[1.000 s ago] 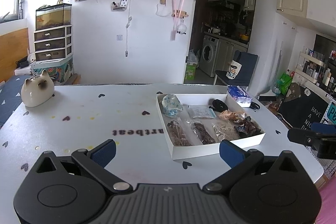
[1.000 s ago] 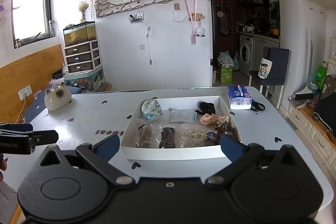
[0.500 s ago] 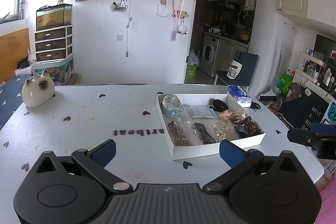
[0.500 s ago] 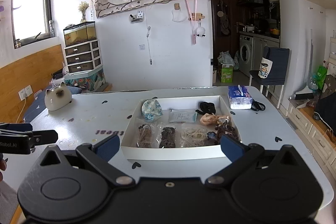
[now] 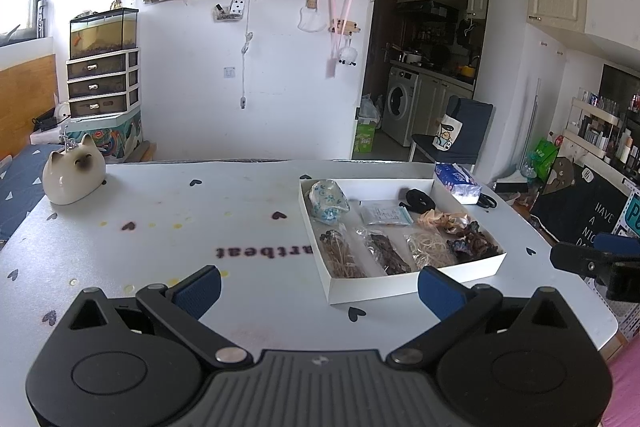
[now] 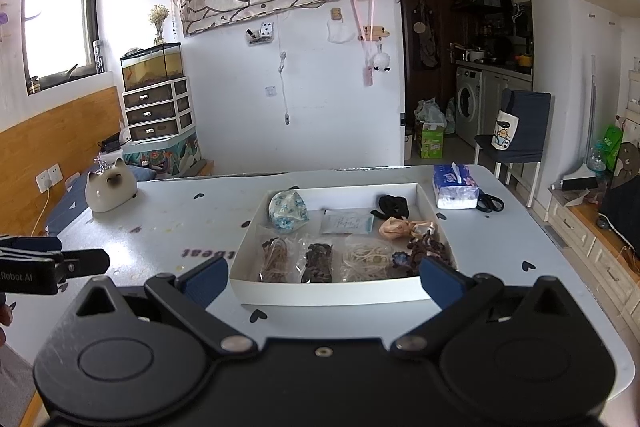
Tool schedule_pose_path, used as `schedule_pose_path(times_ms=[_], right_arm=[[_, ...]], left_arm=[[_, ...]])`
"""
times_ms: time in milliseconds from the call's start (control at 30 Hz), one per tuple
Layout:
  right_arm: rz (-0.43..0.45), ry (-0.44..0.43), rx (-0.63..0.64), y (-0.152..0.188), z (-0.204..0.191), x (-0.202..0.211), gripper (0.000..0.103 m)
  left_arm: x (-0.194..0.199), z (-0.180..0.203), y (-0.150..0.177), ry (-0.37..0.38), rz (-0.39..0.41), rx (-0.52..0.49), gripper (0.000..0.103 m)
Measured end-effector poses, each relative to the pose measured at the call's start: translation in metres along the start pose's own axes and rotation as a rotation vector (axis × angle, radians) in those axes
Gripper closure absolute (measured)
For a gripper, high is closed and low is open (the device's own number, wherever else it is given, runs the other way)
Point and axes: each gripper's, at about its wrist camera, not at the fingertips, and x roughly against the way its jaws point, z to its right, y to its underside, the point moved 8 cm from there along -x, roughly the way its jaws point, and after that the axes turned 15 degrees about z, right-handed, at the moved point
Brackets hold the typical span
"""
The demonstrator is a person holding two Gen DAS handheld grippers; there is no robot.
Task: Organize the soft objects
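Note:
A white tray point(image 5: 372, 289) point(image 6: 328, 294) sits on the table and holds several soft items: a blue floral pouch point(image 5: 328, 201) point(image 6: 288, 209), a flat packet point(image 6: 347, 221), black bands point(image 6: 394, 205), a peach scrunchie point(image 6: 404, 227), dark scrunchies point(image 5: 474, 245) and small bags of hair ties point(image 6: 274, 259). My left gripper point(image 5: 318, 291) is open and empty, low over the table, left of and before the tray. My right gripper point(image 6: 322, 281) is open and empty, right in front of the tray's near wall. Each gripper shows at the edge of the other's view.
A ceramic cat point(image 5: 74, 177) point(image 6: 110, 189) sits at the table's far left. A tissue pack point(image 6: 456, 187) and black scissors point(image 6: 490, 203) lie just right of the tray's far corner. A chair point(image 6: 516, 135) stands beyond the table.

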Motion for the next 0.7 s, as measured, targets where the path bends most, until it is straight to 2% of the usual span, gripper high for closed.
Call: schedule_pose_path(times_ms=[700], right_arm=[[-0.002,-0.001,-0.001,0.0003,0.0012,0.0005,0.000]], left_arm=[[0.0011,0.0017,-0.0012,0.001,0.002,-0.005,0.000]])
